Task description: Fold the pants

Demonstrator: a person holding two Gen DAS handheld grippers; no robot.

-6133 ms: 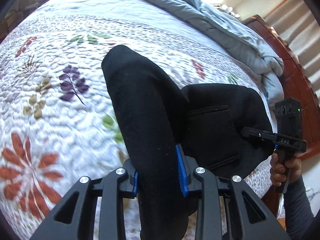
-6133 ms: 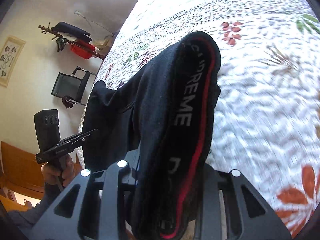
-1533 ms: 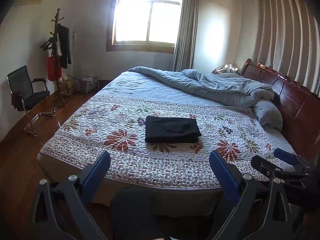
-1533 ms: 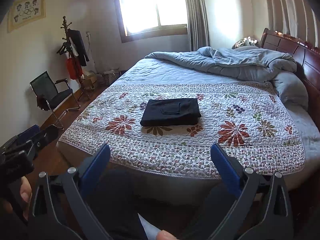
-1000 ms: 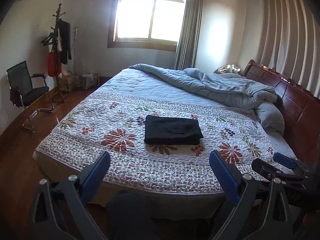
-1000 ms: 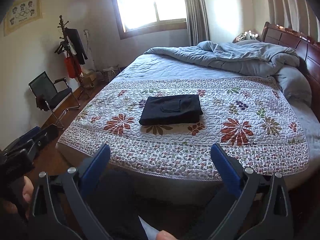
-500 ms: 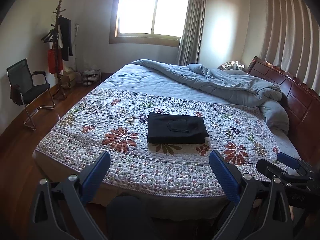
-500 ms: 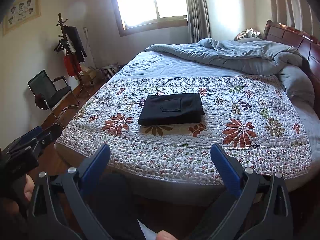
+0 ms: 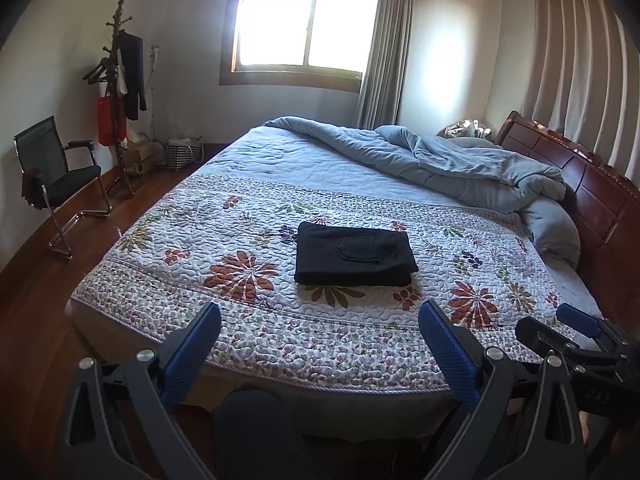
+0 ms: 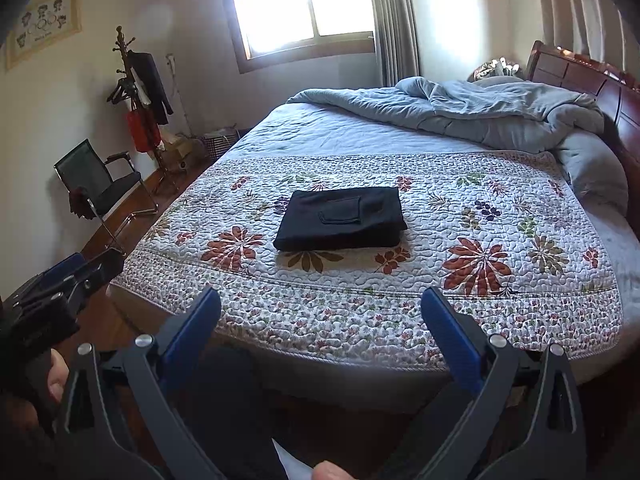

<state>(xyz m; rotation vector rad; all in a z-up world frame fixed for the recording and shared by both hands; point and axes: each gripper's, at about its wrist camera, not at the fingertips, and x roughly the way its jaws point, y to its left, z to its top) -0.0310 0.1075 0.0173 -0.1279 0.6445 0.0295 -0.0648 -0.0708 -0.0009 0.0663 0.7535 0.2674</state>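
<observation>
The black pants (image 9: 354, 254) lie folded into a flat rectangle on the floral quilt (image 9: 200, 240), a back pocket facing up. They also show in the right wrist view (image 10: 342, 218). My left gripper (image 9: 320, 344) is open and empty, held back off the foot of the bed. My right gripper (image 10: 320, 320) is open and empty too, also well short of the pants. The right gripper shows at the lower right of the left wrist view (image 9: 576, 332); the left gripper shows at the lower left of the right wrist view (image 10: 60, 284).
A rumpled blue duvet (image 9: 440, 164) lies by the wooden headboard (image 9: 580, 176). A black chair (image 9: 56, 184) and a coat stand (image 9: 120, 92) stand by the left wall on the wood floor. A window (image 9: 304, 24) is behind the bed.
Both grippers let go of the pants, which now lie folded on the quilt, and pulled back beyond the bed's foot. Over the last second both views edged slightly closer to the bed.
</observation>
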